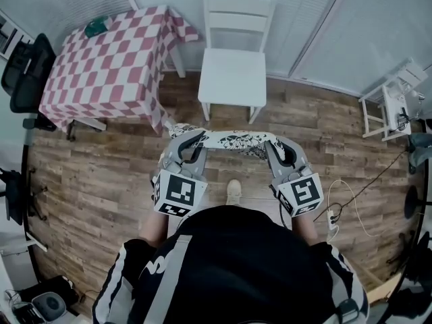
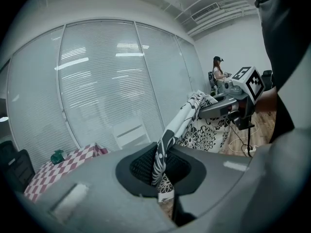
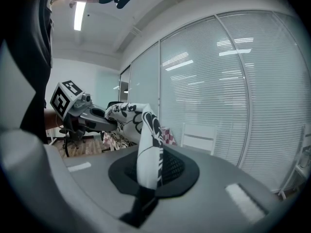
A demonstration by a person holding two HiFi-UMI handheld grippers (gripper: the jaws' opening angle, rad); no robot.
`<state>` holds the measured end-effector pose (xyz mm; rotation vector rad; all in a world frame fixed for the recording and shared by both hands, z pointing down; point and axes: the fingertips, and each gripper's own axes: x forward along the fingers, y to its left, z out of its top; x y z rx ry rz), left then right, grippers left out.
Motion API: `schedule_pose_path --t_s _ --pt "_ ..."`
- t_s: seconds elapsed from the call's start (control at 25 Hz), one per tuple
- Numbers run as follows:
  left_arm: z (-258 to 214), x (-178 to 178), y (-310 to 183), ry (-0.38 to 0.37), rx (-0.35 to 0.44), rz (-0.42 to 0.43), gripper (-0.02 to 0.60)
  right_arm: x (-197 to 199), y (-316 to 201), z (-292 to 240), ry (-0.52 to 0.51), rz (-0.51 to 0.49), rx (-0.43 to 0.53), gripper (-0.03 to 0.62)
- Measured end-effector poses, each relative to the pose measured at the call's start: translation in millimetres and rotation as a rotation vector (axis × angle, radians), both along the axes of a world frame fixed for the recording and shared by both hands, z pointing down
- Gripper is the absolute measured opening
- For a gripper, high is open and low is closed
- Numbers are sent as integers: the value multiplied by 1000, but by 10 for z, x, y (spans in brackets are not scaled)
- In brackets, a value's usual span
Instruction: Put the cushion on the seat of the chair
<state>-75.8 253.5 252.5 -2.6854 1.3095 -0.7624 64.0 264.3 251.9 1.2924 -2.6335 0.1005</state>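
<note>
Person's black top (image 1: 236,262), left claw (image 1: 190,142) and right claw (image 1: 272,147) both clamped on floral cushion (image 1: 229,140), white chair (image 1: 233,76) well apart

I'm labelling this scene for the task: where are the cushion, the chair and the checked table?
cushion (image 1: 233,140): head view, middle of its patterned fabric.
chair (image 1: 233,73): head view, centre of the white seat.
checked table (image 1: 108,66): head view, bare middle of the cloth.

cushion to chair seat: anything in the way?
Nothing visible. The cushion, pinched at each end by the left gripper and right gripper, faces the chair across bare wood floor, and nothing lies on the seat. The checked-cloth table stands left of the chair, off the line.
</note>
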Motion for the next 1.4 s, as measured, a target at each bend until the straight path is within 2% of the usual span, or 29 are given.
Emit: schedule_pose_path --t_s 0.2,0.56,1.4 --pt "36 142 -194 -2 -1 -17 12 154 -196 70 12 -9 -44 9" --pt "102 320 -400 -5 -10 -48 12 322 -480 97 -20 -48 -11 9" --pt "70 407 -514 -35 -9 -70 12 406 -615 154 -55 -70 -31 9"
